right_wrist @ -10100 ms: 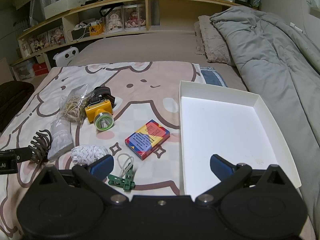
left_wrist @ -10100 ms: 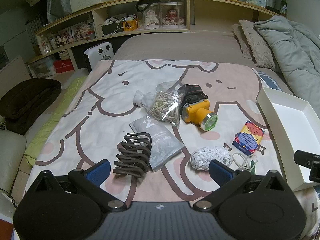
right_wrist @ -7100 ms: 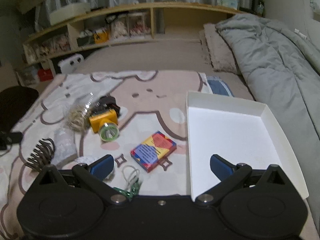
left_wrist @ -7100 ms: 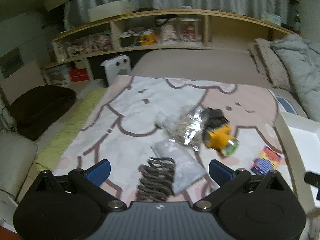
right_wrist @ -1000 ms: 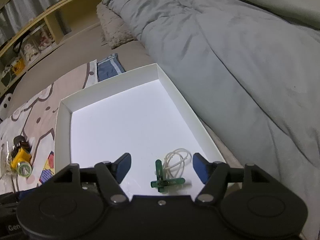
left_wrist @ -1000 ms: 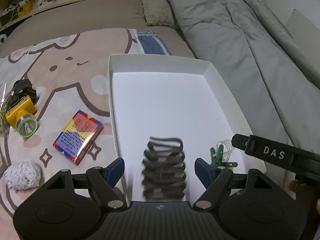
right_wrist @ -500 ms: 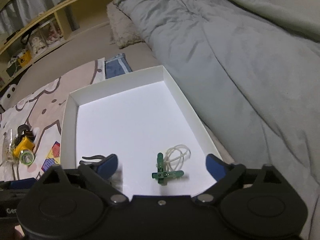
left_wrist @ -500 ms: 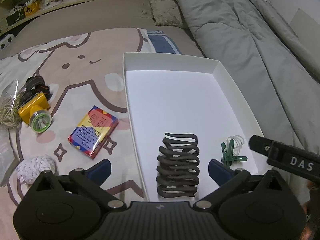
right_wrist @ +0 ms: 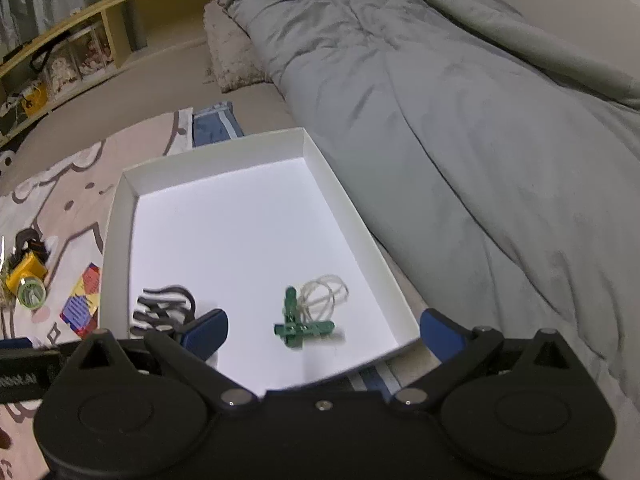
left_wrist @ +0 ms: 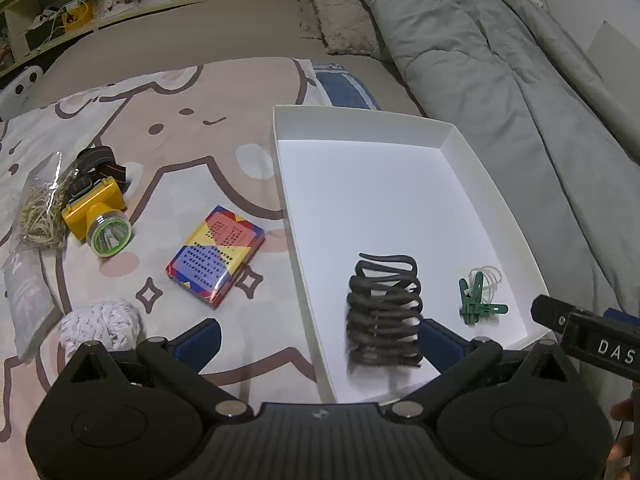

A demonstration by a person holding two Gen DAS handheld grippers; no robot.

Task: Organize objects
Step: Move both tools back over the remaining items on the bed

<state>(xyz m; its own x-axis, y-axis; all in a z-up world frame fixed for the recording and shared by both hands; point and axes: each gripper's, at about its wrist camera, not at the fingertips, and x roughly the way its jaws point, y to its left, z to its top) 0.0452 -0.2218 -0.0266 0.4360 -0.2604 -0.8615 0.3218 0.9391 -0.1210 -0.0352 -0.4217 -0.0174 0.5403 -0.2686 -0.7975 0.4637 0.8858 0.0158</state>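
Both grippers w/ fingers spread wide, nothing between them. Left gripper (left_wrist: pixel 318 336) hangs over the near end of the white tray (left_wrist: pixel 486 176); the dark hair claw (left_wrist: pixel 384 310) lies inside, just ahead of it. Right gripper (right_wrist: pixel 324 326) is above the green clothespins (right_wrist: pixel 298 326) w/ a pale loop, also in the tray. On the bed sheet beside the tray: colourful card box (left_wrist: pixel 216 256), yellow headlamp (left_wrist: pixel 98 216), bag of rubber bands (left_wrist: pixel 40 208), white wad (left_wrist: pixel 100 326).
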